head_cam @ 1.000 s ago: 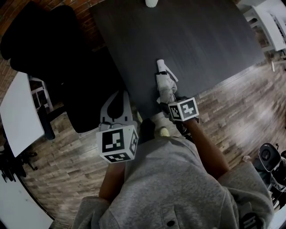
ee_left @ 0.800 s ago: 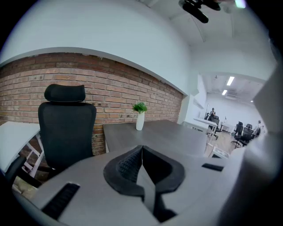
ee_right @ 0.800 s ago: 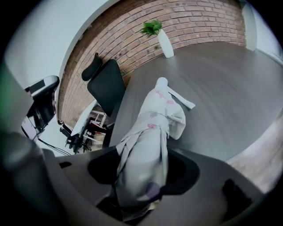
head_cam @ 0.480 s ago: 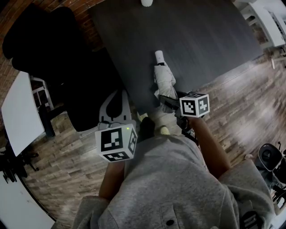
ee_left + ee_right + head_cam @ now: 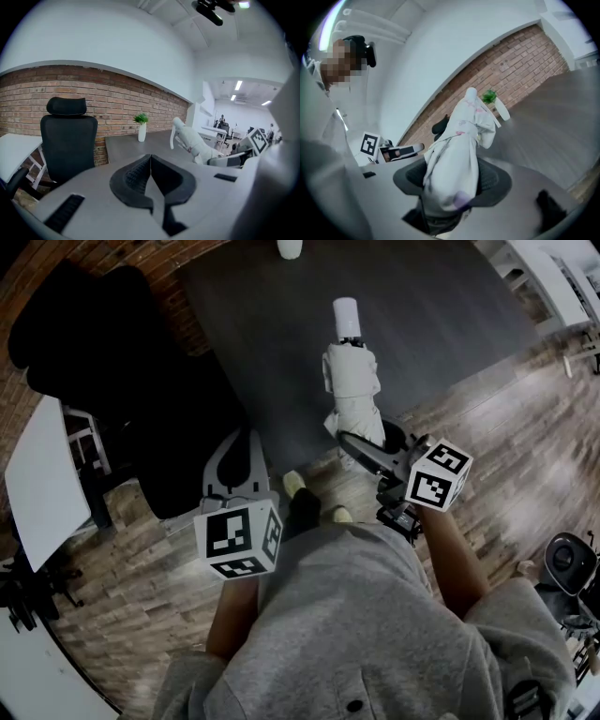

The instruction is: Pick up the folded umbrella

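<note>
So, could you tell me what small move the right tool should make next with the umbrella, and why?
Probably lift slightly higher without loosening the grip. The right tool is clamped on the folded umbrella near its lower end. The umbrella slants up over the dark table with its long free end unsupported, and the left tool is shut and empty.

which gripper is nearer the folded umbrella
Right. The right gripper has its jaws clamped on the folded umbrella; the left gripper is apart from it, off to its left, jaws together and empty.
</note>
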